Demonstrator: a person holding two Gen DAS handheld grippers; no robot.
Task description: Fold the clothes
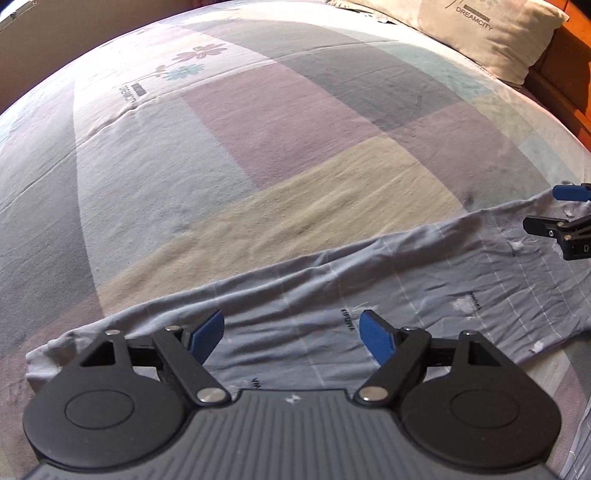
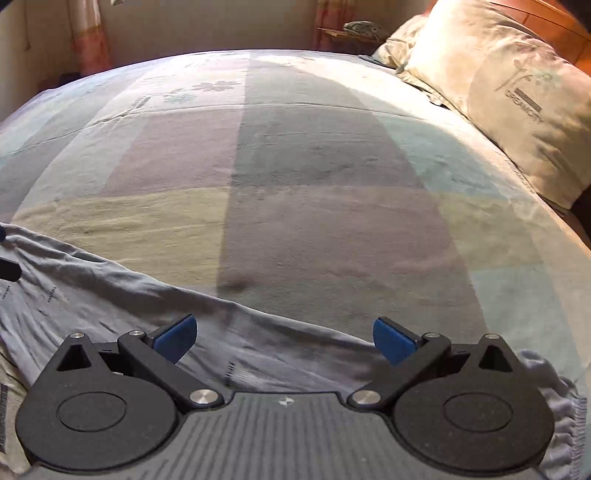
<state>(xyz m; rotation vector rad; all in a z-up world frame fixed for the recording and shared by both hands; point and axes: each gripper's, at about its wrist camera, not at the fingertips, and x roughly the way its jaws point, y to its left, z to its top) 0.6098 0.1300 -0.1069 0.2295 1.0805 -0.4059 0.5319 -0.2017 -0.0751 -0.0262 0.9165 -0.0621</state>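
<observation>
A grey-blue garment (image 1: 369,288) with thin white grid lines and small printed words lies in a long band across the near side of the bed. My left gripper (image 1: 291,334) hovers open over its left part, blue pads wide apart with nothing between them. The right gripper (image 1: 561,210) shows at the right edge of the left wrist view, over the garment's right end. In the right wrist view the same garment (image 2: 110,306) runs from the left down under my right gripper (image 2: 285,341), which is open and empty. A gathered elastic hem (image 2: 565,417) bunches at the lower right.
The bed (image 1: 280,122) is covered by a patchwork sheet of pink, grey, yellow and teal blocks with flower prints. A cream pillow (image 2: 509,96) lies at the far right by a wooden headboard (image 1: 565,81). A curtain (image 2: 85,33) and wall stand beyond the bed.
</observation>
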